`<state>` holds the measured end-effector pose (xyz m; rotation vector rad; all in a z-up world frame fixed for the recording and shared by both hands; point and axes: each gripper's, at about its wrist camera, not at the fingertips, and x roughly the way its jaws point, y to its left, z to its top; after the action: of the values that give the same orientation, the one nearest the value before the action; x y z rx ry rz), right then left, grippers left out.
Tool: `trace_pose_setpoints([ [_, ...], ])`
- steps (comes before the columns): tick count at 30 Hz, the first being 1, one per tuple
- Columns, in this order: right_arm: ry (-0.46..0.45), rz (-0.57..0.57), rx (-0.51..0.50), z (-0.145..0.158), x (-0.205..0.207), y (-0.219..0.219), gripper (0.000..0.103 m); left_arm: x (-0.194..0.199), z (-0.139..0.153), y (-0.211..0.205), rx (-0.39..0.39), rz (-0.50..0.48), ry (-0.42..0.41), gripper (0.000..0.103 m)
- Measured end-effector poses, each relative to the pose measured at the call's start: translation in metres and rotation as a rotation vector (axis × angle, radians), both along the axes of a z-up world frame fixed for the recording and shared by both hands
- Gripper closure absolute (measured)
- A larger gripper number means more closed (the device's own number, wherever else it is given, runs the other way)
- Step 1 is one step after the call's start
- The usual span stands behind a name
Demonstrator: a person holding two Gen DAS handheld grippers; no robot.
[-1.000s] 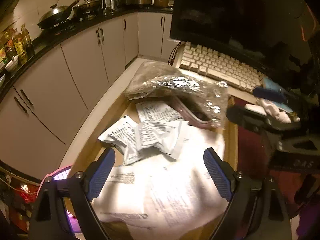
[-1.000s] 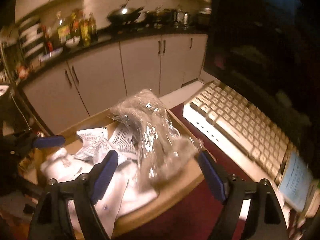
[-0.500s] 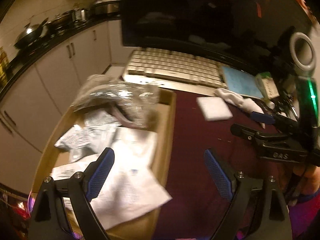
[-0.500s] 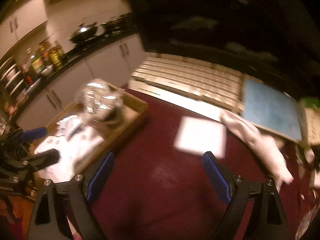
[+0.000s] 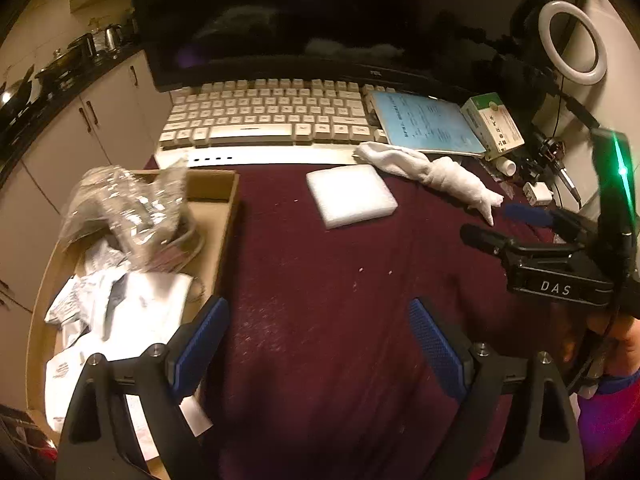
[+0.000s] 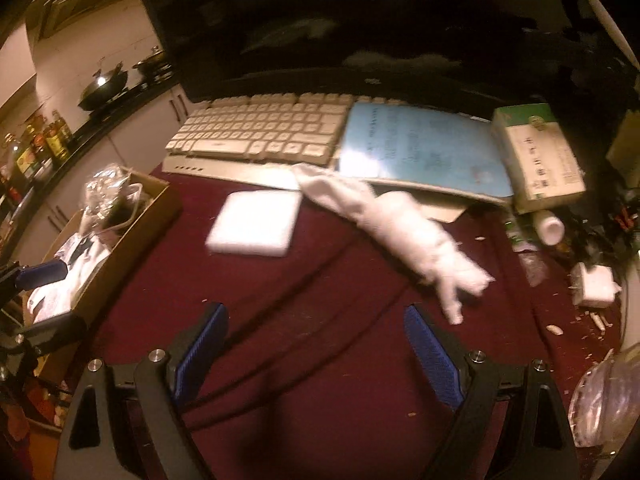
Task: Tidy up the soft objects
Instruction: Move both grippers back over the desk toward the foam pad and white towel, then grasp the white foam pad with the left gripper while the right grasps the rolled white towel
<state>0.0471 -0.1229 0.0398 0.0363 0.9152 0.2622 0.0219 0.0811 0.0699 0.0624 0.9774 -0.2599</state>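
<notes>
A white foam pad [image 5: 351, 196] lies flat on the dark red cloth in front of the keyboard; it also shows in the right wrist view [image 6: 256, 224]. A twisted white cloth [image 5: 432, 174] lies to its right, also in the right wrist view [image 6: 400, 232]. A cardboard box [image 5: 224, 216] at the left holds a crinkled clear plastic bag [image 5: 124, 208] and white paper packets [image 5: 120, 312]. My left gripper [image 5: 320, 344] is open and empty above the cloth beside the box. My right gripper [image 6: 316, 352] is open and empty, short of the pad and the cloth.
A white keyboard [image 5: 272, 120] and a dark monitor [image 5: 320, 20] stand at the back. A blue booklet [image 5: 424, 124], a green-white carton [image 5: 492, 128], a ring light [image 5: 572, 40], a white charger [image 6: 596, 284] and crumbs crowd the right. Kitchen cabinets [image 5: 80, 132] are at left.
Both grippers have swung right, away from the cardboard box, and now face the foam pad and white cloth on the red cloth. Both stay open and empty.
</notes>
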Motion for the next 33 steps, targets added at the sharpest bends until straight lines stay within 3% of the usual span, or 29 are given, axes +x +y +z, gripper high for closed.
trace_pose_setpoints([
  [6,-0.062,-0.044,-0.136,0.001,0.020,-0.015,0.011,0.025,-0.011,-0.018,-0.019,0.037,0.006,0.012],
  [16,-0.043,-0.010,-0.197,-0.023,0.066,-0.021,0.011,0.072,-0.037,-0.048,-0.007,0.070,0.021,0.012],
  [24,-0.006,-0.010,-0.205,-0.042,0.081,-0.016,0.042,0.100,-0.050,-0.064,0.071,0.074,0.015,0.012],
  [33,-0.008,-0.033,-0.124,-0.045,0.082,-0.031,0.053,0.124,-0.059,-0.076,0.056,0.077,0.042,0.012],
])
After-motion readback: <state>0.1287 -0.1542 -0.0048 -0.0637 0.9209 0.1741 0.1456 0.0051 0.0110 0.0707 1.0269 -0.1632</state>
